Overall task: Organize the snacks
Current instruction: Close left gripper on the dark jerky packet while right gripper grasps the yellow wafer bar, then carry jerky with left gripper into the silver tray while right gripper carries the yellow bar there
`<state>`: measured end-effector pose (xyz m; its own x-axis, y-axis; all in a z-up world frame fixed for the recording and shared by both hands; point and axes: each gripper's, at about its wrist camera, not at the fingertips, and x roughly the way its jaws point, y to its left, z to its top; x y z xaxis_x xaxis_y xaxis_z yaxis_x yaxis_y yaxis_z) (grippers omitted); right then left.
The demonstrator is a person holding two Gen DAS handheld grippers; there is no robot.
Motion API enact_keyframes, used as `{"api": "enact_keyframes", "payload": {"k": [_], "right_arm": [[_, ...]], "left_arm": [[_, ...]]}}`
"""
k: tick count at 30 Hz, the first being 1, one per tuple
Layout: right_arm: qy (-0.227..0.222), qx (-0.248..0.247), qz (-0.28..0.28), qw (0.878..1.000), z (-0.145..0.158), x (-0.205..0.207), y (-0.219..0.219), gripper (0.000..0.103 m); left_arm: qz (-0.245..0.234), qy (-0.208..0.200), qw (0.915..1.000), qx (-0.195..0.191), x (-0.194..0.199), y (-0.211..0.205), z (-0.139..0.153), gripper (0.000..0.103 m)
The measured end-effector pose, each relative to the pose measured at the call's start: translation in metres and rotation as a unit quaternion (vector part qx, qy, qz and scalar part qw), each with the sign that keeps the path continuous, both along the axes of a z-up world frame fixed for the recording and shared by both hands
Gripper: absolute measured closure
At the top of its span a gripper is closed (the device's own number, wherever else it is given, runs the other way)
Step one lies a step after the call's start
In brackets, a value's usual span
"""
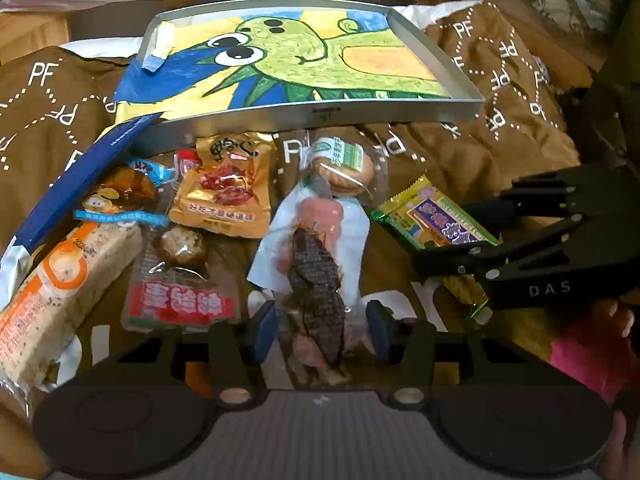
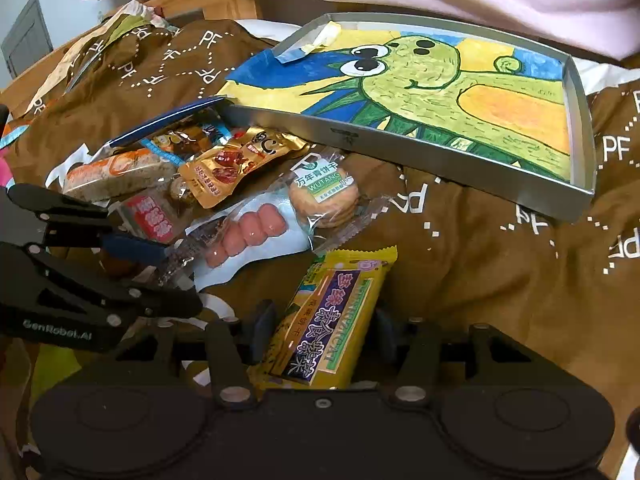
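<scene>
I am working two grippers over a brown cloth [image 2: 460,280] printed with white "PF" letters, and I am counting nine snacks lying loose on it, none in the tray. One metal tray [image 1: 432,114] is sitting at the far side, its floor covered by a drawing of a green cartoon creature, and one strip of tape [image 1: 160,46] is sticking at its far left corner. My left gripper [image 1: 320,326] is lying with its jaws spread, the blue pads either side of one sausage pack [image 1: 316,240], pale blue with pink sausages and a dark label; the pack is lying between the pads but I cannot tell whether either pad is touching it. My right gripper [image 2: 320,328] is straddling one yellow cracker pack [image 2: 332,320] with a purple label, the fingers standing at each long edge of it; whether they are pinching it or only beside it I cannot tell. Beyond the sausage pack I am seeing one round biscuit pack [image 2: 324,196] with a green and white label. To its left one gold pouch [image 1: 224,184] is showing red meat pieces. Further left are one clear pack with a red label [image 1: 180,280], one long orange and white bar [image 1: 60,292], one blue-banded pack holding something brown [image 1: 120,196], and one dark blue packet [image 1: 80,176] leaning at the tray's near left corner. One green-edged wrapper [image 1: 466,288] is half hidden under the right gripper in the left view.
</scene>
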<state>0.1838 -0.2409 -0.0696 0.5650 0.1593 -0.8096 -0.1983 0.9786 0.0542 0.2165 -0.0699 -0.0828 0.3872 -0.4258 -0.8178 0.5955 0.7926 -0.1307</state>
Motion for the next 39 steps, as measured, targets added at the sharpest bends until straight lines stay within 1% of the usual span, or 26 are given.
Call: {"api": "enact_keyframes", "payload": {"k": [3,4,5,6,7,8,10,12,14,15,16,17,18,19,22,26,31,35,39], "right_arm": [[-0.002,-0.005,0.003,1.0,0.0,0.0,0.0,0.048],[-0.002,-0.008,0.005,1.0,-0.001,0.0,0.0,0.046],[-0.003,-0.009,0.006,1.0,-0.001,0.0,0.0,0.039],[-0.002,-0.011,0.006,1.0,-0.002,0.001,0.0,0.035],[0.002,-0.013,0.007,1.0,-0.005,0.003,0.0,0.032],[0.005,-0.012,0.009,1.0,-0.006,0.004,0.0,0.032],[0.007,-0.01,0.01,1.0,-0.008,0.005,-0.002,0.033],[0.008,-0.009,0.007,1.0,-0.008,0.006,-0.002,0.036],[0.007,-0.008,0.004,1.0,-0.008,0.005,-0.002,0.045],[0.006,-0.008,0.0,1.0,-0.007,0.004,-0.002,0.046],[0.006,-0.009,0.0,1.0,-0.007,0.003,-0.001,0.047],[0.006,-0.011,0.003,1.0,-0.006,0.002,0.001,0.048],[0.005,-0.013,0.005,1.0,-0.006,0.001,0.003,0.048],[0.003,-0.017,0.008,1.0,-0.005,-0.001,0.005,0.049],[0.001,-0.016,0.015,1.0,-0.003,-0.006,0.008,0.049],[-0.006,-0.005,0.016,1.0,0.006,-0.016,0.009,0.052],[-0.026,-0.006,0.018,0.999,0.019,-0.025,0.011,0.053],[-0.038,-0.021,0.026,0.999,0.021,-0.031,0.016,0.053],[-0.055,-0.027,0.031,0.998,0.026,-0.036,0.02,0.054]], "left_arm": [[0.015,-0.005,0.9999,0.003,0.002,0.001,0.0,0.048],[0.021,-0.009,0.9997,0.007,0.004,0.002,0.0,0.04],[0.025,-0.011,0.9996,0.01,0.006,0.003,0.0,0.035],[0.026,-0.011,0.9996,0.009,0.007,0.003,-0.001,0.034],[0.024,-0.012,0.9996,0.009,0.008,0.003,-0.002,0.031],[0.018,-0.012,0.9997,0.009,0.009,0.002,-0.004,0.027],[0.009,-0.014,0.9998,0.014,0.008,-0.001,-0.007,0.024],[0.007,-0.018,0.9996,0.021,0.005,-0.003,-0.007,0.025],[0.014,-0.013,0.9997,0.016,0.005,-0.002,-0.006,0.027],[0.019,-0.011,0.9997,0.015,0.004,-0.001,-0.006,0.029],[0.023,-0.011,0.9996,0.015,0.004,0.0,-0.005,0.036],[0.026,-0.009,0.9995,0.013,0.003,0.001,-0.004,0.045],[0.028,-0.004,0.9996,0.008,0.003,0.001,-0.003,0.05],[0.031,0.003,0.9995,0.0,0.002,0.003,-0.002,0.051],[0.048,0.015,0.9987,-0.009,-0.001,0.003,0.001,0.052],[0.063,0.032,0.9969,-0.035,-0.008,0.005,0.007,0.053],[0.085,0.035,0.9939,-0.061,-0.016,0.011,0.015,0.053],[0.102,0.04,0.9915,-0.071,-0.02,0.016,0.016,0.054],[0.122,0.048,0.9872,-0.091,-0.025,0.024,0.019,0.054]]}}
